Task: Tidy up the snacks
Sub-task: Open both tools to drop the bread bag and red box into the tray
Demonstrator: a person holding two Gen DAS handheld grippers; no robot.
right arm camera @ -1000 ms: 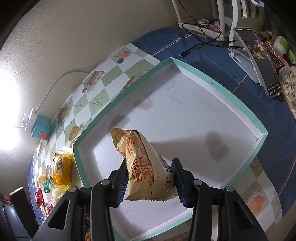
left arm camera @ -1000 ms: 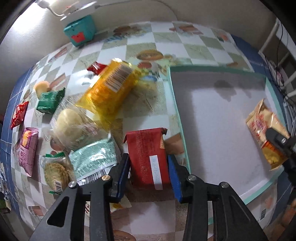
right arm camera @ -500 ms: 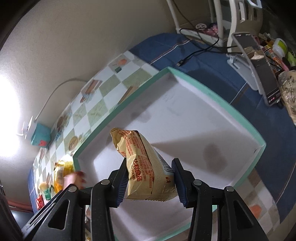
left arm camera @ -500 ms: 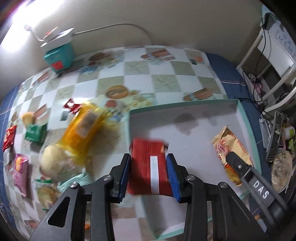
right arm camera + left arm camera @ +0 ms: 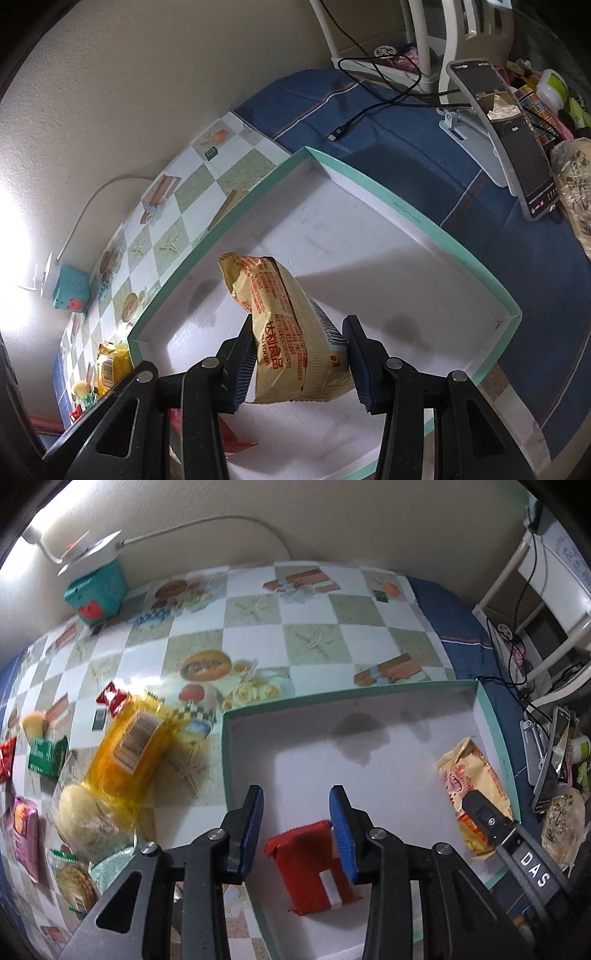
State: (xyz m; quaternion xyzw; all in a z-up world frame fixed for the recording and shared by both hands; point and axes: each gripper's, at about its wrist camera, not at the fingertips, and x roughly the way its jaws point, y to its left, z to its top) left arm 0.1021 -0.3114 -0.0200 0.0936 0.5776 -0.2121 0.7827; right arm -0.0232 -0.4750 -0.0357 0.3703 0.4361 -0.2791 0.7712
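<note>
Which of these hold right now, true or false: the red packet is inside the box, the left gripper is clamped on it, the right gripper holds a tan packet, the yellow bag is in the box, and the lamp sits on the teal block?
1. The red packet lies inside the box. True.
2. The left gripper is clamped on the red packet. False: its jaws have just been opening and stand apart, with the packet lying on the box floor below them.
3. The right gripper holds a tan packet. True.
4. The yellow bag is in the box. False: it lies on the checked tablecloth, left of the box.
5. The lamp sits on the teal block. True.
</note>
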